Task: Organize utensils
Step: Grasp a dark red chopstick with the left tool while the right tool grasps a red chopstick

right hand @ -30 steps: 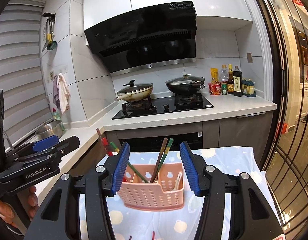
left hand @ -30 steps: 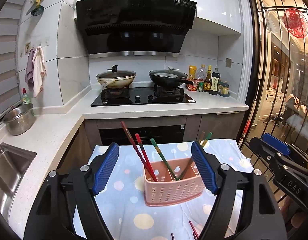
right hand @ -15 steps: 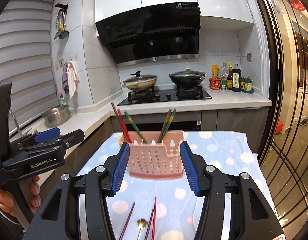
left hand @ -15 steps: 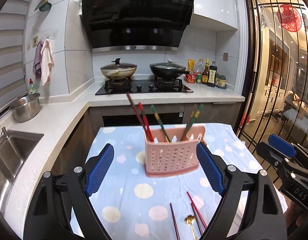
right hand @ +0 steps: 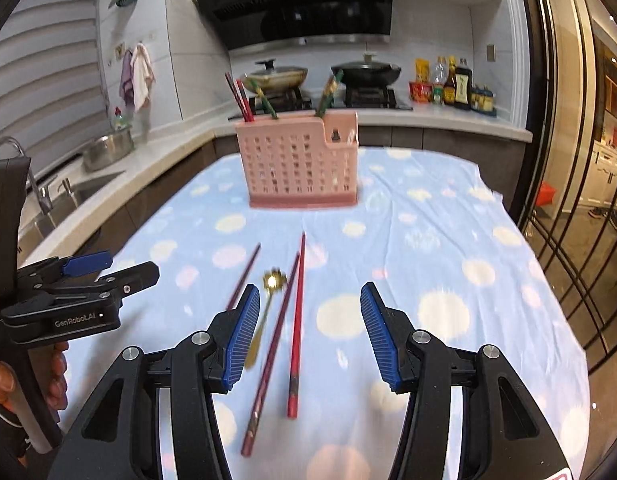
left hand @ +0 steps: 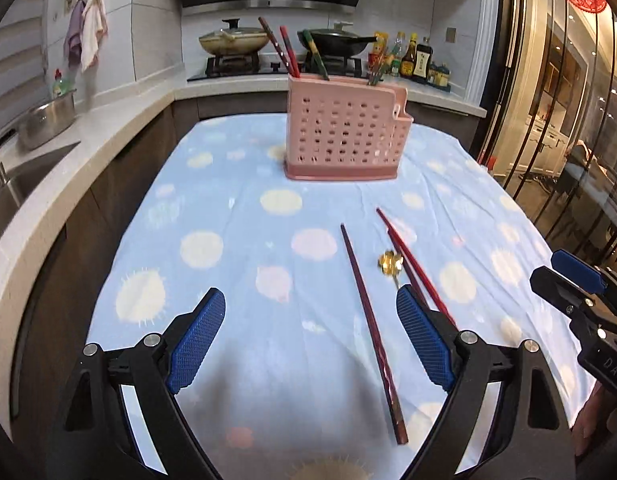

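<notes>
Both tongs spread apart, gripping nothing: left tongs [left hand: 310,344], right tongs [right hand: 306,338]. Between and just ahead of them on the dotted table [left hand: 212,216], loose red chopsticks [right hand: 295,320] and a gold spoon [right hand: 268,296]. Farther ahead, pink utensil holder [left hand: 344,132] upright, chopsticks inside.

A pink perforated holder [right hand: 302,168] stood upright, containing chopsticks. Three dark-red chopsticks [right hand: 295,328] and a gold spoon [right hand: 264,312] lay flat before it.
</notes>
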Available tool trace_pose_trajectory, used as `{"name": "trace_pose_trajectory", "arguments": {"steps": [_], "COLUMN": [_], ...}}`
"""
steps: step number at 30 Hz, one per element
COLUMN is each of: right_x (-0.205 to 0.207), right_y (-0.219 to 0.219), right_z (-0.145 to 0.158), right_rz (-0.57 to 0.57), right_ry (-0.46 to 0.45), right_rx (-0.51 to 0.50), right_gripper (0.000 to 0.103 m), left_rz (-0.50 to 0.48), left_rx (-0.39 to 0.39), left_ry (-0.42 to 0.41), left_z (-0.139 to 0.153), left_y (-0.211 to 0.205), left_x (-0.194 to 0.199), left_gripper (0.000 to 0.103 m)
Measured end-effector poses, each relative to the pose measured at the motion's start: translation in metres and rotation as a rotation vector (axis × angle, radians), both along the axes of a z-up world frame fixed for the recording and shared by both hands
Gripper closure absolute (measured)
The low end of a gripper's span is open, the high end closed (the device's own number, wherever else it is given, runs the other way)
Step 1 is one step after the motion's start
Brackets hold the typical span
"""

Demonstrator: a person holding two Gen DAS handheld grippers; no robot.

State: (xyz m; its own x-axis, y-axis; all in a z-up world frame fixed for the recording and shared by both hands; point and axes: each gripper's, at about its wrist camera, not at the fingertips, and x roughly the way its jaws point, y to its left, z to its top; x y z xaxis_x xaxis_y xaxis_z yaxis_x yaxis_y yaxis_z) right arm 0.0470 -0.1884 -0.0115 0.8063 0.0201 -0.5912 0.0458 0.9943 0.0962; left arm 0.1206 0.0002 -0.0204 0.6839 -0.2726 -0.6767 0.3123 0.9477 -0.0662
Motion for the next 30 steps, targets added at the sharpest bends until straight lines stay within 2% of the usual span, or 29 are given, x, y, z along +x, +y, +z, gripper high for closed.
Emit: {"name": "trace_pose_trajectory", "arguments": {"steps": [3, 10, 16, 22, 25, 30], "right_x": [-0.007, -0.012, -0.008, -0.002, -0.003, -0.004], "right_y": [-0.001, -0.001, 0.008, 0.013, 0.016, 0.018], "right_z": [-0.022, -0.068, -0.075, -0.084, -0.085, -0.085], "right_rz": [-0.012, -0.017, -0.004, 0.014, 0.016, 0.021], "right_ry": [0.052, 0.158, 0.172, 0.2, 0.196, 0.191], "right_rx": [0.017, 0.056, 0.026, 0.025, 0.009, -0.011], "right_gripper": [0.052, 0.052, 0.055, 0.067, 0.069, 0.081], "left_rz": [-0.002, -0.039, -0.065, -0.091, -0.097, -0.109], "left_rx": [-0.007, 0.022, 0.042, 0.061, 0.071, 0.079], "left_ry": [0.053, 0.118, 0.142, 0.13, 0.119, 0.105], "left_z": [-0.019, -0.054, -0.067, -0.069, -0.07, -0.069], "left_y": [0.003, -0.008, -0.019, -0.028, -0.03, -0.033], "left_x": [-0.011, -0.033, -0.038, -0.042, -0.044, -0.044], "left_gripper": [0.02, 0.02, 0.024, 0.031, 0.033, 0.049]}}
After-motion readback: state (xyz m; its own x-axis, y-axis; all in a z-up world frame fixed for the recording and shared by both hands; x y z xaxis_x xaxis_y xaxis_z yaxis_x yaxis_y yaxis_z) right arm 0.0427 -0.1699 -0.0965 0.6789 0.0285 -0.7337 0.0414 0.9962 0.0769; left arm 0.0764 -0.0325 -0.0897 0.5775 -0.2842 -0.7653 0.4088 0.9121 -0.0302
